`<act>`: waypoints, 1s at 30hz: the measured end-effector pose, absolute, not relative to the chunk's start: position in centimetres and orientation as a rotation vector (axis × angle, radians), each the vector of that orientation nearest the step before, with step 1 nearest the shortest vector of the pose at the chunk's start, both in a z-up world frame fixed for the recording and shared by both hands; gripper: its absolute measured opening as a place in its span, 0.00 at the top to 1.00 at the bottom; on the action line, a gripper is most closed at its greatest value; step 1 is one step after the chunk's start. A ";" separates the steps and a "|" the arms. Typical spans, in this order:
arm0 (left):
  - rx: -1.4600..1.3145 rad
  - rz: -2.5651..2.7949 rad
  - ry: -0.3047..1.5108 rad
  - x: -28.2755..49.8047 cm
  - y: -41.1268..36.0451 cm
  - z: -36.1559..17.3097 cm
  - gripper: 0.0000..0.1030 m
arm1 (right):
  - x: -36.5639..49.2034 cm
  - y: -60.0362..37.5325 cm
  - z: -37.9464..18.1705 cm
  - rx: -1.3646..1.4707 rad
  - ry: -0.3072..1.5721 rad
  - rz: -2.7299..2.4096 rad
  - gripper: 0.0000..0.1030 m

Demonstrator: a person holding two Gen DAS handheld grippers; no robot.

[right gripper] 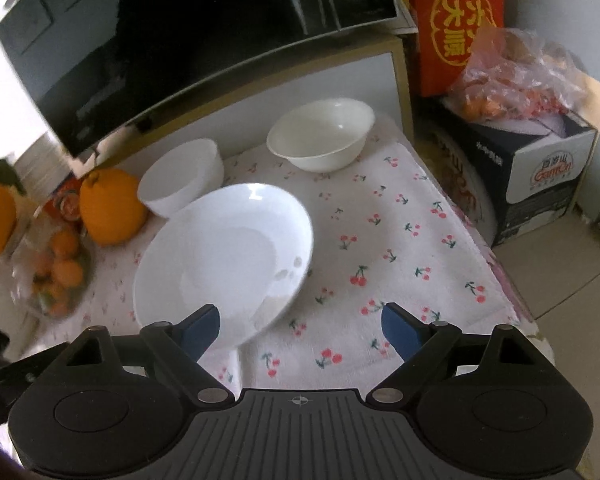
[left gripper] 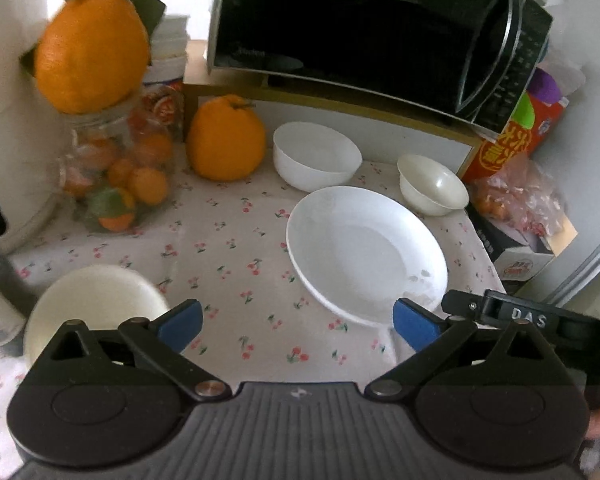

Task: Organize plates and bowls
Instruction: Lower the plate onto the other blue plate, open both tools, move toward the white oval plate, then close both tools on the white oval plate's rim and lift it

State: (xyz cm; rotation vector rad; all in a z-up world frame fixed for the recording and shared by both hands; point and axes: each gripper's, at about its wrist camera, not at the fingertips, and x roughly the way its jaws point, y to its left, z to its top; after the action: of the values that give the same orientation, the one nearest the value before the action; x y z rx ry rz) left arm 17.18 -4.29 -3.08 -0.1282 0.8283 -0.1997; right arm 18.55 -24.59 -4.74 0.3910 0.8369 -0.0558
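Looks like things are right at the start of the stacking step: nothing is picked up yet, and both sets of tongs hang over the near edge of the counter [right gripper: 420, 216] with its cherry-print cloth. The left tongs [left gripper: 298, 322] are spread wide and empty, and so are the right tongs [right gripper: 300, 326], whose left finger sits just over the near rim of the plate [right gripper: 224, 260]. That plate is plain glossy white, shallow, with a small mark or chip near its rim on the right side, and it lies flat around the middle of the counter. Behind it, toward the far edge under the microwave [left gripper: 364, 32], sit a deep white bowl [left gripper: 316, 156] and a smaller cream bowl [left gripper: 432, 190] closer to the far right corner. Another cream bowl [left gripper: 96, 312] sits at the near left corner, partly hidden by the left tongs. My guess is the next move is a pinch on one thin rim, and those slick edges probably need a square, firm grip. The big orange [left gripper: 226, 140] beside the deep bowl crowds things a little.
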 end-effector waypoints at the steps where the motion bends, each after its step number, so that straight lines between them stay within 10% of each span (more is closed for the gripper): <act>1: -0.127 -0.201 0.829 17.9 -4.4 -3.3 0.02 | 18.8 -24.7 -4.9 0.406 0.836 -0.060 0.13; 18: -0.344 -0.219 0.766 23.7 -3.9 -8.1 0.39 | 22.1 -25.3 -8.2 0.494 0.745 -0.129 0.15; 30: -0.377 -0.245 0.814 25.7 -5.2 -9.4 0.68 | 23.1 -25.7 -9.1 0.452 0.717 -0.117 0.47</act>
State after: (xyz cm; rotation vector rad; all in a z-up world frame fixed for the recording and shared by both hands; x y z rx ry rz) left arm 25.66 -5.18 -9.43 -0.3773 0.8143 -0.2452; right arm 23.13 -25.74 -9.15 0.4525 0.7167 -0.1166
